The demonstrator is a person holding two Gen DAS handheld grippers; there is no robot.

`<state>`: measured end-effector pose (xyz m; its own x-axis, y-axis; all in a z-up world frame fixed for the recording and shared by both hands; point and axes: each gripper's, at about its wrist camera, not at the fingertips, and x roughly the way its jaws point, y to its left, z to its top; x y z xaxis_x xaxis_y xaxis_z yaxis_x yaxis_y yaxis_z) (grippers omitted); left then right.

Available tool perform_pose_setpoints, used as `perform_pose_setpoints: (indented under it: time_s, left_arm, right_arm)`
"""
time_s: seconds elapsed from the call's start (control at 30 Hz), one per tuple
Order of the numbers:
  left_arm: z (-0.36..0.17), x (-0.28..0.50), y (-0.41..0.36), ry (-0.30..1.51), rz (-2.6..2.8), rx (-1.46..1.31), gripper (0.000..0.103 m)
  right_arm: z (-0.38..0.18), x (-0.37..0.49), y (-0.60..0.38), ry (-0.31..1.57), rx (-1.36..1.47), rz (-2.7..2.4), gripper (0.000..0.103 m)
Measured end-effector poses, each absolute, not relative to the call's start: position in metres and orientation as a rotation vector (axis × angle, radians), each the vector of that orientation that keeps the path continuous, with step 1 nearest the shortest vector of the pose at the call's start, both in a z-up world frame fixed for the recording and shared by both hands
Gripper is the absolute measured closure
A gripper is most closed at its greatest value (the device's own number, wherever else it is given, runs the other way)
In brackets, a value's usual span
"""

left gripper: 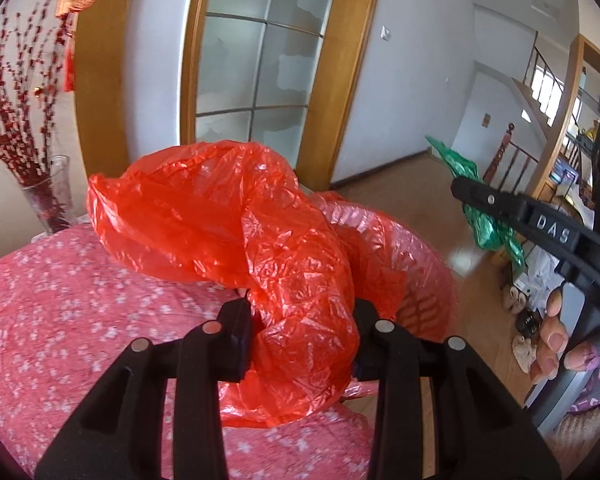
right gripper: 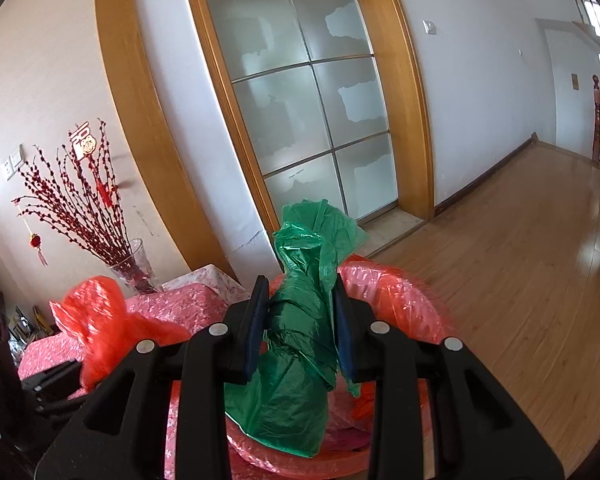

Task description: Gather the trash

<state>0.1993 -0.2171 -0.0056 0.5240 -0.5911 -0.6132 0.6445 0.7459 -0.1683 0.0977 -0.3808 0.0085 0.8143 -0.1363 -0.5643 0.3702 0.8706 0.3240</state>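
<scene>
Two pieces of trash are already picked up: the left tongs [left gripper: 300, 340] are clamped on a crumpled red bag [left gripper: 228, 216], the right tongs [right gripper: 302, 328] on a green bag [right gripper: 300, 340]. Both hang over the red-lined bin [right gripper: 404, 300], whose mouth lies toward 12 o'clock of the right tongs, beside the table [left gripper: 80, 300]; judging by this, only the drop remains.

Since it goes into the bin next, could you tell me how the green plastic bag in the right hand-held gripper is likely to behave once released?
The green plastic bag looks thin and crinkled, so probably very light and floppy. Its ends flop past the right hand-held gripper, so it may spring open. It could drift or catch on the lined bin's rim rather than drop straight.
</scene>
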Motion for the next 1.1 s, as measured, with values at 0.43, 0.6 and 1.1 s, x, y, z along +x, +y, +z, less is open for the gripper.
perform_pose_setpoints:
  time_s: [0.43, 0.6, 1.1]
  left_arm:
    - [-0.024, 0.221, -0.260, 0.751, -0.737, 0.106, 0.045]
    - [-0.030, 0.223, -0.250, 0.764, -0.716, 0.093, 0.039]
    - [0.019, 0.134, -0.104, 0.426, -0.353, 0.085, 0.005]
  right_arm:
    - [-0.002, 0.113, -0.410, 0.562, 0.567, -0.302, 0.046]
    - [0.000, 0.097, -0.401, 0.555, 0.534, -0.334, 0.036]
    - [0.036, 0.020, -0.296, 0.455, 0.126, -0.652, 0.002]
